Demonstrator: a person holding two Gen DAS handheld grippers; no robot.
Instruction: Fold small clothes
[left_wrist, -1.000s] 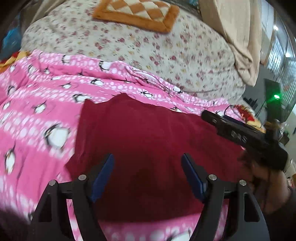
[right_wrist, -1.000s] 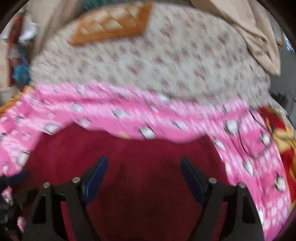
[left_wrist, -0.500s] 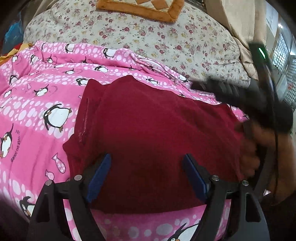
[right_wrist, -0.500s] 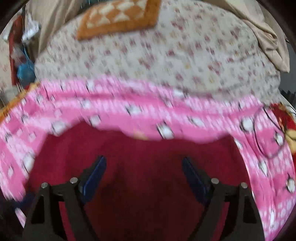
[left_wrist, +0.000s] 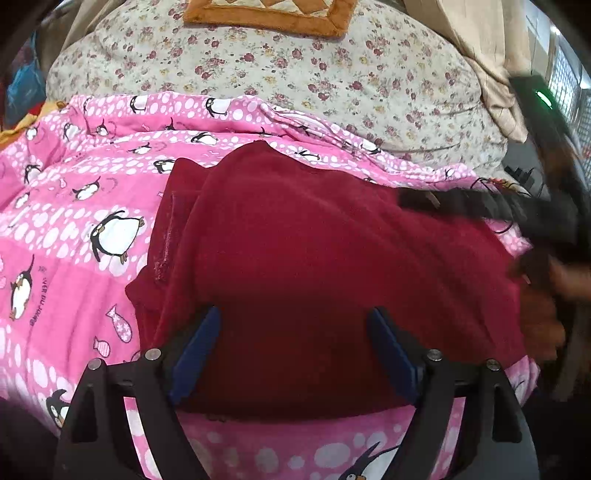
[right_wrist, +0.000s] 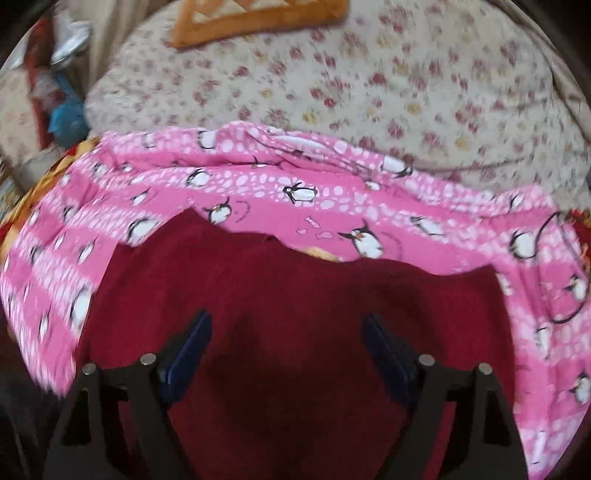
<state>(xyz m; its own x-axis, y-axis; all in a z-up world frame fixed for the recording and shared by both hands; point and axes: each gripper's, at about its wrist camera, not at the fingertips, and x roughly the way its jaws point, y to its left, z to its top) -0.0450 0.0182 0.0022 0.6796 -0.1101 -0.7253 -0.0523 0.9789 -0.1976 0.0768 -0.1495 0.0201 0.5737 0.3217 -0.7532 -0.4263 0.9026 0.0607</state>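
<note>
A dark red garment (left_wrist: 314, 240) lies folded flat on a pink penguin-print sheet (left_wrist: 74, 221), with a seamed layer showing along its left edge. My left gripper (left_wrist: 293, 312) hovers over the garment's near part; its jaws are opening and nothing is between the blue pads. In the right wrist view the same garment (right_wrist: 295, 288) fills the lower half, and my right gripper (right_wrist: 286, 315) stands open above it, holding nothing. The right gripper (left_wrist: 480, 206) also shows blurred over the garment's right edge, with a person's hand (left_wrist: 543, 306) behind it.
Beyond the pink sheet (right_wrist: 258, 184) lies a cream floral quilt (left_wrist: 295, 74) with an orange patchwork cushion (left_wrist: 269, 14) on it. A beige cloth (left_wrist: 480, 55) hangs at the back right. Clutter and a blue bag (right_wrist: 66, 118) sit past the bed's left side.
The left jaws have spread a little wider. In the left wrist view the garment's left edge has come into sight, and the right gripper has shifted along the garment's right side.
</note>
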